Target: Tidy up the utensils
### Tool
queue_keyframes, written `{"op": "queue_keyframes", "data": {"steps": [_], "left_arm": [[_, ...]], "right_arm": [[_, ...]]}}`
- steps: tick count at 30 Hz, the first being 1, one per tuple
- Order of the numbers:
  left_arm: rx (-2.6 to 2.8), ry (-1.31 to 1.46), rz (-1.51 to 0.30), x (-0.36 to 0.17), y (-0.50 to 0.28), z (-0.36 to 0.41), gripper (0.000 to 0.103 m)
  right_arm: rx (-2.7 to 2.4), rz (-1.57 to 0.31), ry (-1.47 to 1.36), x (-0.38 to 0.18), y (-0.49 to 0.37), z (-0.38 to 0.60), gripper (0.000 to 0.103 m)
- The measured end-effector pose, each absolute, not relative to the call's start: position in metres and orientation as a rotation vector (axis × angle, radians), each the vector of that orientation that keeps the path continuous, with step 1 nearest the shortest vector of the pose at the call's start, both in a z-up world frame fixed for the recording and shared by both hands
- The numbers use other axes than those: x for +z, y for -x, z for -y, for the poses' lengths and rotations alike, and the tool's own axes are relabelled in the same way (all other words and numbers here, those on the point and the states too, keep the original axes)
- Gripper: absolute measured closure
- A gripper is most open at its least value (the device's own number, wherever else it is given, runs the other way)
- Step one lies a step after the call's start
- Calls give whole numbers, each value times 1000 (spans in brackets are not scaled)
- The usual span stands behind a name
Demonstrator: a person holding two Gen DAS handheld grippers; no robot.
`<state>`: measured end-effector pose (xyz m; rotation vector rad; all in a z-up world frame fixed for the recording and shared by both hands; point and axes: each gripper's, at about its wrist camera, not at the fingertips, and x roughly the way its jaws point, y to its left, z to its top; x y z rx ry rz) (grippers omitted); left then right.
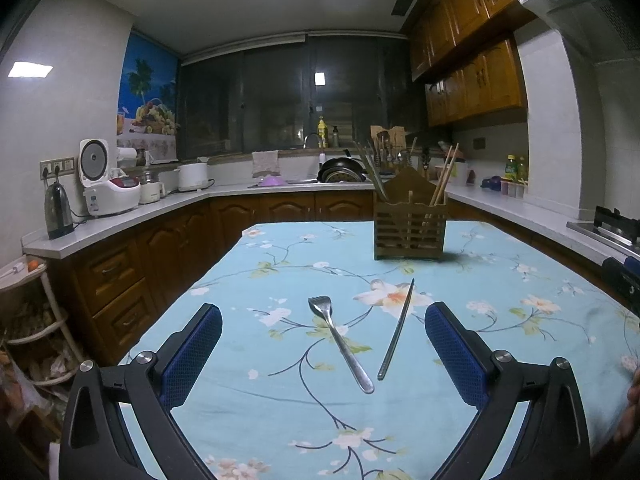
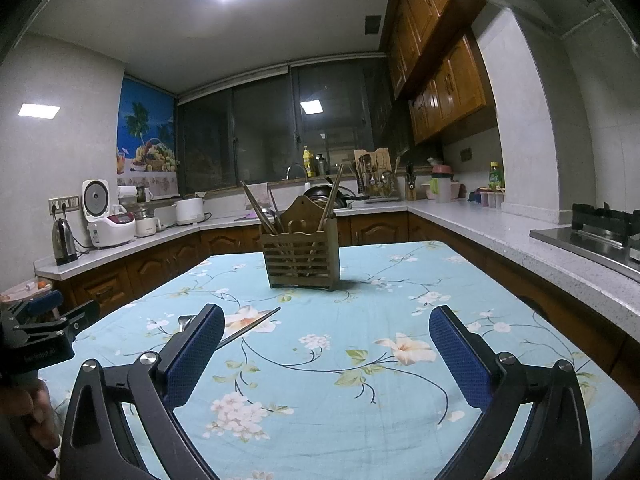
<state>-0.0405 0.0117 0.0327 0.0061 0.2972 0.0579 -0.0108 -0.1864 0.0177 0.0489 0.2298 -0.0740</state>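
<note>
Fork (image 1: 340, 344) and chopstick (image 1: 397, 334) lie on the tabletop (image 1: 520, 320) between the released left tongs (image 1: 324, 332), long axes running near-to-far, holder (image 1: 409, 230) beyond. Right tongs (image 2: 326, 340), also released, sit right of both; left is nearer.

Your left black-armed tongs with blue textured pads (image 1: 323, 322) and your right black-armed tongs with blue textured pads (image 2: 326, 326) both hover above the tabletop with jaws spread wide and gripping nothing, while your left hand (image 2: 34, 412) shows at the right view's lower-left edge.
</note>
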Motion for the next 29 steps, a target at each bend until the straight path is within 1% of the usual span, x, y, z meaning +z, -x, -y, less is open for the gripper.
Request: {"op": "queue_keyframes", "data": {"steps": [29], "left_arm": [[34, 3, -317, 36, 32, -3, 1]], "right_arm": [[-77, -243, -58, 17, 7, 179, 0]]}}
